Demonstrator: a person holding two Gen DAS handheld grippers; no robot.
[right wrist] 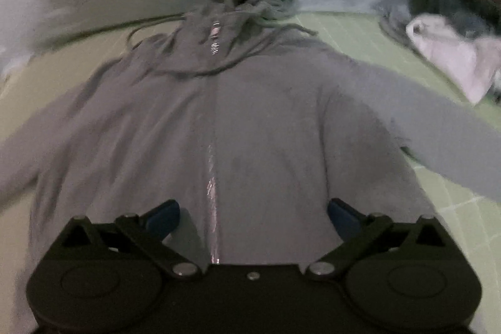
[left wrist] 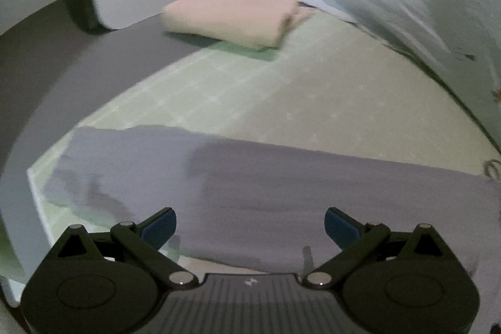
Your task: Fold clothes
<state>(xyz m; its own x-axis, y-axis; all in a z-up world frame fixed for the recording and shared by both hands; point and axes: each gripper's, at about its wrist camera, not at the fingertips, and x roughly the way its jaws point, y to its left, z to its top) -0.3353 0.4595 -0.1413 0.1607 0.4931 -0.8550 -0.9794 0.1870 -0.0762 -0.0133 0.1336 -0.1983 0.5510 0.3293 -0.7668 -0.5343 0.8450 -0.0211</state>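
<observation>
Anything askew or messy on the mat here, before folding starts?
The grey zip hoodie lies flat but untidy: its hood is bunched and the drawstrings straggle. An unfolded heap of clothes sits at the right edge. The folded peach garment looks neat.

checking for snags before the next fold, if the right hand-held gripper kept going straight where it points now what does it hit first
Most likely the grey hoodie itself: the right hand-held gripper stands open above the hoodie's front, pointing down along the zipper. Nothing else shows in between, though the blur leaves depth unclear.
</observation>
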